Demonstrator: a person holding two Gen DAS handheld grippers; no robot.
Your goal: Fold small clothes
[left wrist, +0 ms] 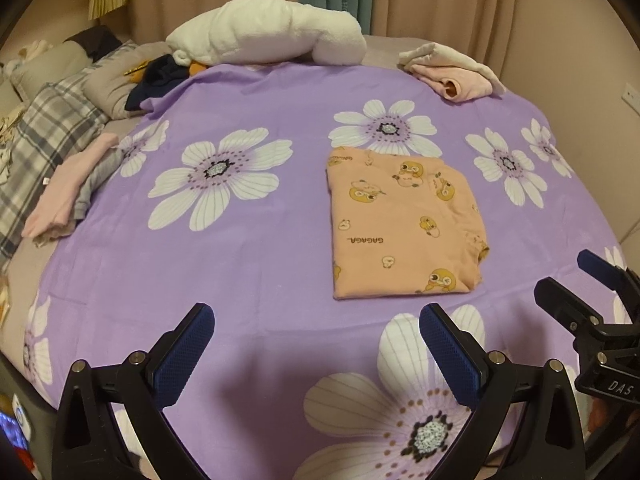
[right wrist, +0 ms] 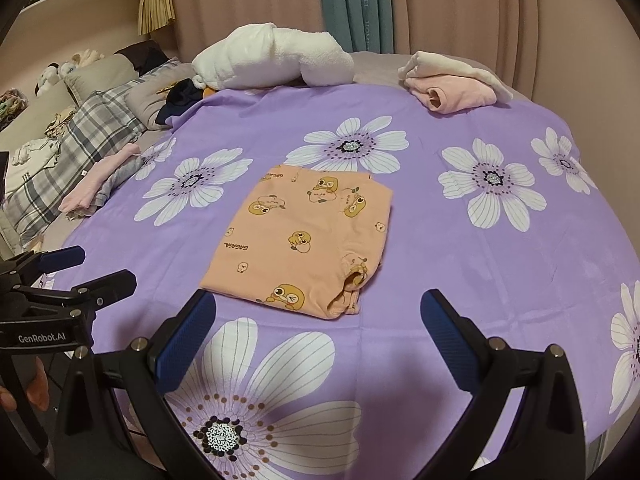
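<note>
A: Where's the garment?

B: Peach duck-print garment (left wrist: 404,224) lies folded into a flat rectangle on the purple flowered sheet (left wrist: 240,248) of the bed, just ahead of both tools, touching neither. Right edge looks bunched, w/ an opening at the near right corner; can't tell if it's a cuff or a waistband.

A: Jaws?

B: Left gripper (left wrist: 316,356) spread wide, nothing between, hanging above a printed flower at the near edge. Right gripper (right wrist: 318,348) same, spread w/ only sheet showing in the gap. In the left view the right tool is cut off at the frame's right side; in the right view the left tool pokes in at the left, partly cropped.

A: Anything else?

B: White fluffy bundle (left wrist: 264,36) at the far end, shape unclear, prob. a towel or blanket. Pink and cream clothes (left wrist: 452,70) heaped at the far right. Pink and grey folded pieces (left wrist: 68,192) at the sheet's left edge, half off it. Plaid bedding (left wrist: 44,136) beyond, plus a dark item (left wrist: 160,76) partly tucked under the sheet's corner. Curtains (left wrist: 440,0) behind. Bit of a hand (right wrist: 24,392) at the lower left of the right view, mostly hidden by the tool.
</note>
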